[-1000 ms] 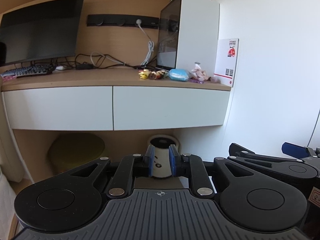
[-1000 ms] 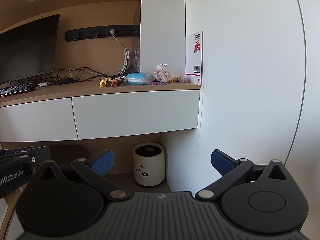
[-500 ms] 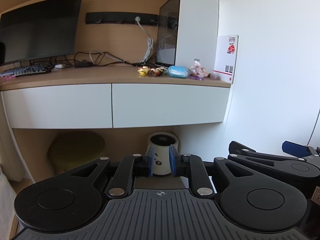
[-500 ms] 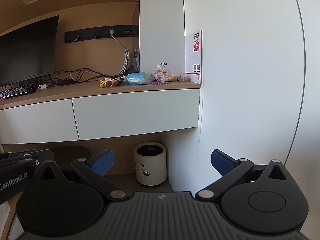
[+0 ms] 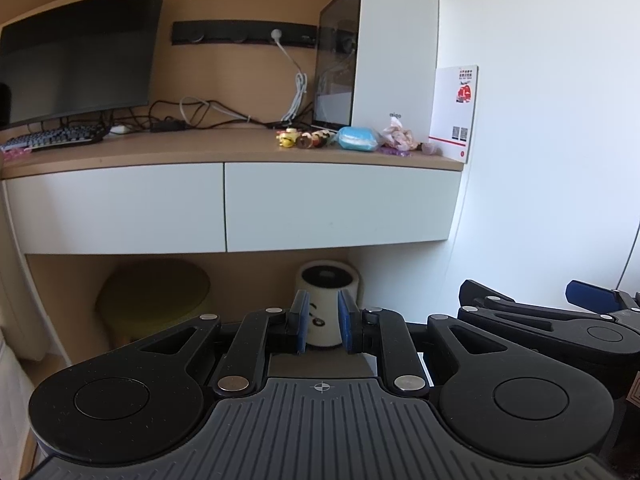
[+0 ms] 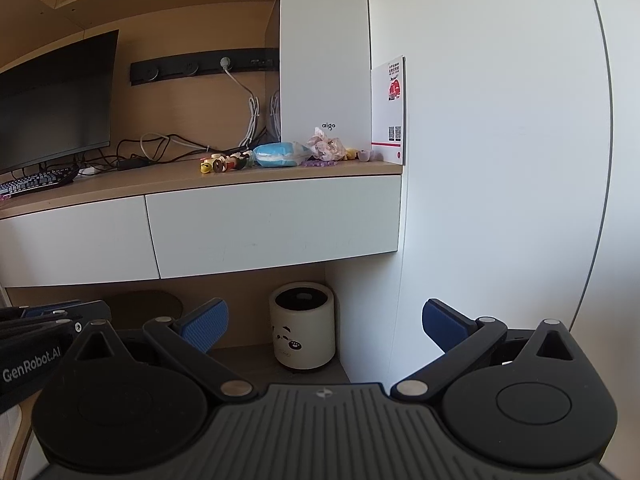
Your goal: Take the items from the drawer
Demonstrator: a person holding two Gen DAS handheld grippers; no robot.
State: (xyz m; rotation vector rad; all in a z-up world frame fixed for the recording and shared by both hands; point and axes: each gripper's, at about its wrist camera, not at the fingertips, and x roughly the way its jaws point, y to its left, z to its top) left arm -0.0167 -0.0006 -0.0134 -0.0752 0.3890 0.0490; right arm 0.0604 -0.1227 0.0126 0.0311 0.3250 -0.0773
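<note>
Left gripper (image 5: 323, 322): fingers drawn almost together with only a narrow gap; nothing between them. The white canister (image 5: 327, 300) seen through the gap stands far beyond the fingertips, on the floor under the desk.
Right gripper (image 6: 325, 322): fingers spread wide, empty; the canister is again well beyond them.
Right drawer (image 5: 340, 206): fully closed, flat white front with no visible handle; above and well ahead of both pairs of fingertips.
Left drawer (image 5: 116, 210): also closed, up and to the left of the fingers.
Desk top (image 5: 200, 148): small toys (image 5: 304, 138), a blue packet (image 5: 358, 139) and a pink wrapper (image 5: 400, 136) lie above the right drawer.
Progress: judged barely begun or nearly over; drawer contents are hidden, so which cannot be told.
Remaining: if any, reach a drawer, pull it open, lift items out.
</note>
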